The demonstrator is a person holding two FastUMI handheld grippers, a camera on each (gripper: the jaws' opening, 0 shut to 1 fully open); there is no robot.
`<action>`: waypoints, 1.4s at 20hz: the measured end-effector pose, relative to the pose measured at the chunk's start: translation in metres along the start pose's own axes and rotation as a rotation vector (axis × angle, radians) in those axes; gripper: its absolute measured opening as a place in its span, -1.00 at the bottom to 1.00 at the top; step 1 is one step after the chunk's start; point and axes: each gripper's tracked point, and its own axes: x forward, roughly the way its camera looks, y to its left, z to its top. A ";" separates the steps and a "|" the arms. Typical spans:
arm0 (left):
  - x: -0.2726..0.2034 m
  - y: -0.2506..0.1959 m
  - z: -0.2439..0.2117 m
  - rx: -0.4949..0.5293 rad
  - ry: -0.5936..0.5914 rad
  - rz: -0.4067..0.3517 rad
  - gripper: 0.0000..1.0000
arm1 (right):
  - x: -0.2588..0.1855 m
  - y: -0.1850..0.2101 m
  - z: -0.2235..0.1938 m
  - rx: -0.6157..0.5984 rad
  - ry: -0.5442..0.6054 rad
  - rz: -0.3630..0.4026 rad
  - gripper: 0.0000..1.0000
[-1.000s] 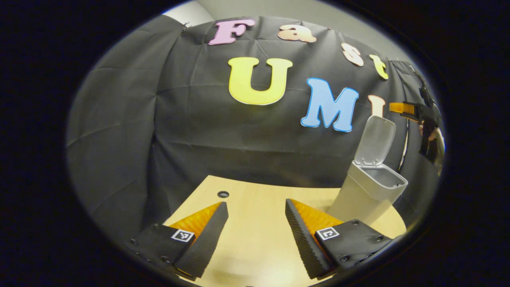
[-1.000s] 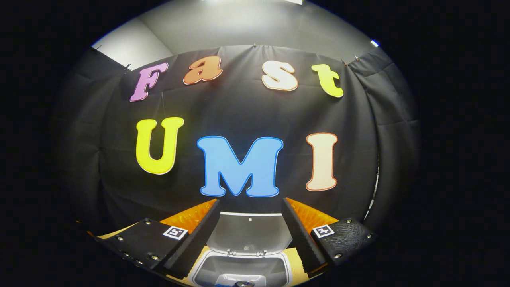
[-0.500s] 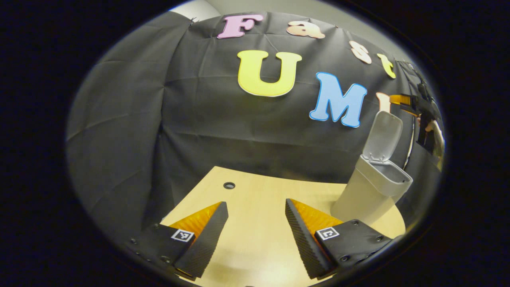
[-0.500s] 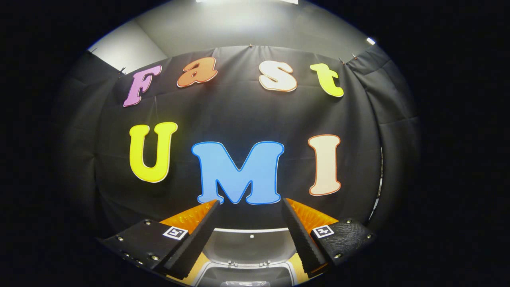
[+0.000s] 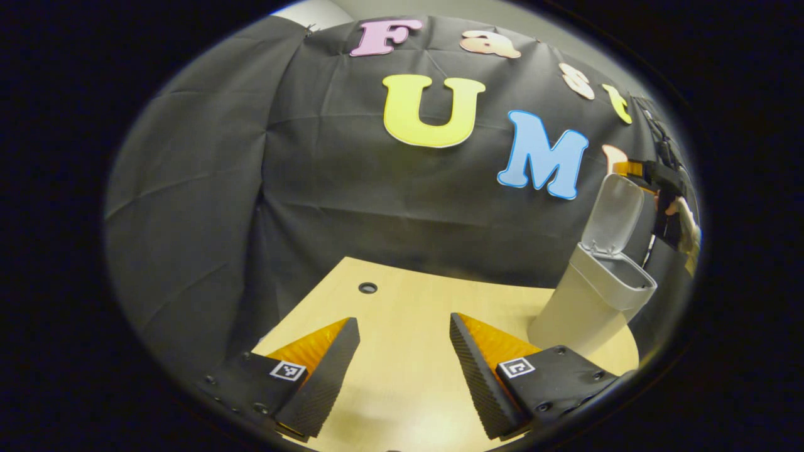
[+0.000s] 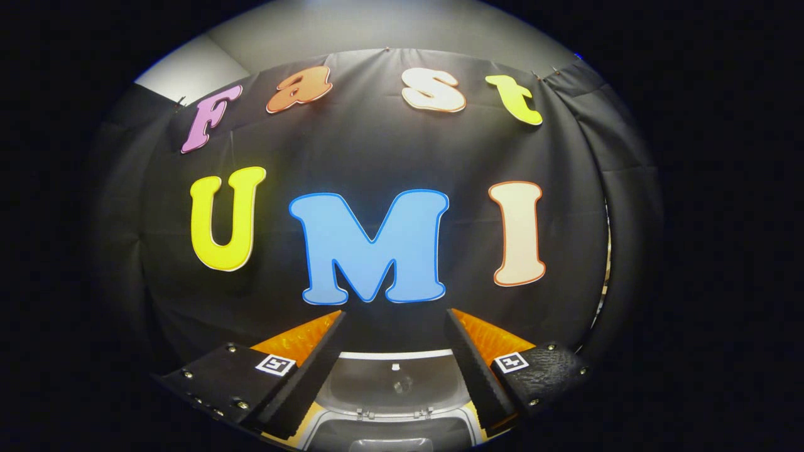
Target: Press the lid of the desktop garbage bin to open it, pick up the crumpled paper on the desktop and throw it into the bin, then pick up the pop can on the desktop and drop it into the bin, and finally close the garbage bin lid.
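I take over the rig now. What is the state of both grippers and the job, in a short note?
Left gripper: open, holds nothing, low over the table.
Right gripper: open, holds nothing, up by the raised lid.
Bin: stands at the table's right end, lid upright, mouth open.
Paper and can: not on the table part in view; whether they are in the bin, I cannot tell.
Left: push the lid down to close.
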 end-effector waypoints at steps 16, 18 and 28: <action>-0.013 -0.058 0.007 0.008 -0.021 -0.124 0.90 | -0.095 0.002 -0.049 0.001 0.022 0.025 0.98; -0.018 -0.061 0.010 0.010 -0.028 -0.133 0.92 | -0.103 0.002 -0.074 -0.011 0.093 0.036 0.98; -0.036 -0.061 0.012 0.018 -0.045 -0.130 0.92 | -0.122 0.005 -0.165 -0.014 0.314 0.059 0.98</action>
